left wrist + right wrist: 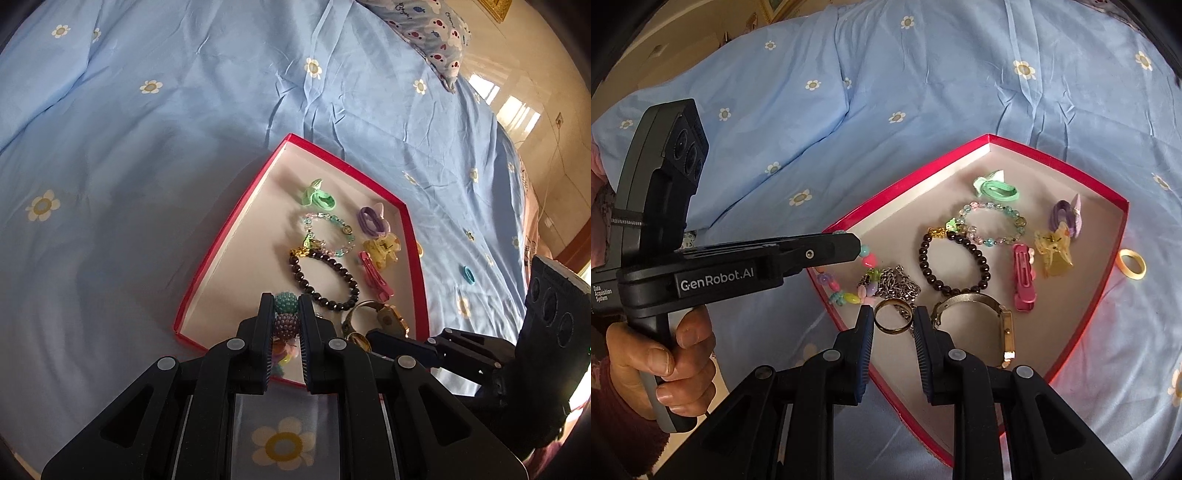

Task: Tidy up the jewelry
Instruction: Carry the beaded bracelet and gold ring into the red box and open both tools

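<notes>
A red shallow box (229, 229) (916, 177) lies on the bed and holds jewelry. My left gripper (286, 301) (857, 244) is shut on a colourful beaded bracelet (285, 314) (868, 260), whose other end trails onto the box floor. My right gripper (893, 314) (373, 336) is shut on a gold ring (894, 318) (357, 339) just over the box's near corner. Inside lie a dark bead bracelet (955, 258), a pastel crystal bracelet (993, 221), a gold watch (990, 310), a silver chain (899, 284) and several hair ties and clips.
Blue flowered bedding (147, 147) surrounds the box. A yellow hair tie (1131, 267) and a blue one (467, 275) lie on the sheet right of the box. A patterned pillow (436, 37) sits at the far right. A hand (665, 354) holds the left gripper's handle.
</notes>
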